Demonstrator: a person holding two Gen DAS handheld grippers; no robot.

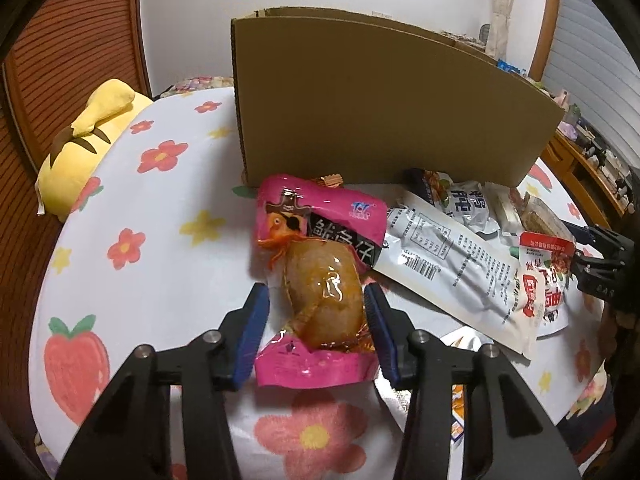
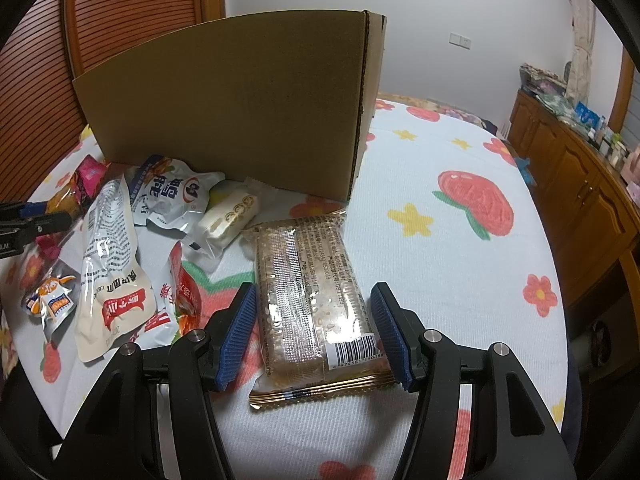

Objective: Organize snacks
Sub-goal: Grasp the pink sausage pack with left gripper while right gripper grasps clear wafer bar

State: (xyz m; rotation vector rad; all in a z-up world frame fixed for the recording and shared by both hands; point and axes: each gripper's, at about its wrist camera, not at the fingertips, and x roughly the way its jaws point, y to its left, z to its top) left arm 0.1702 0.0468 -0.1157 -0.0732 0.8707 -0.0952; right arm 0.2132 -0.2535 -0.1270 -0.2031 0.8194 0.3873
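My left gripper (image 1: 316, 300) is open, its blue pads on either side of a pink squid snack pack (image 1: 316, 276) that lies on the flowered cloth; the right pad is close to the pack, the left one a little apart. My right gripper (image 2: 314, 304) is open around a clear pack of grain bars (image 2: 308, 284) with a barcode, not touching it. A cardboard box (image 1: 380, 108) stands upright behind the snacks, also in the right wrist view (image 2: 232, 108). My right gripper shows at the right edge of the left wrist view (image 1: 596, 258).
Between the grippers lie a long white pouch (image 2: 108, 264), a white-blue pouch (image 2: 172, 196), a small cake pack (image 2: 230, 216) and a red-white pack (image 2: 176, 296). A yellow plush (image 1: 84, 144) sits at the bed's left edge. Wooden cabinets (image 2: 568, 184) stand to the right.
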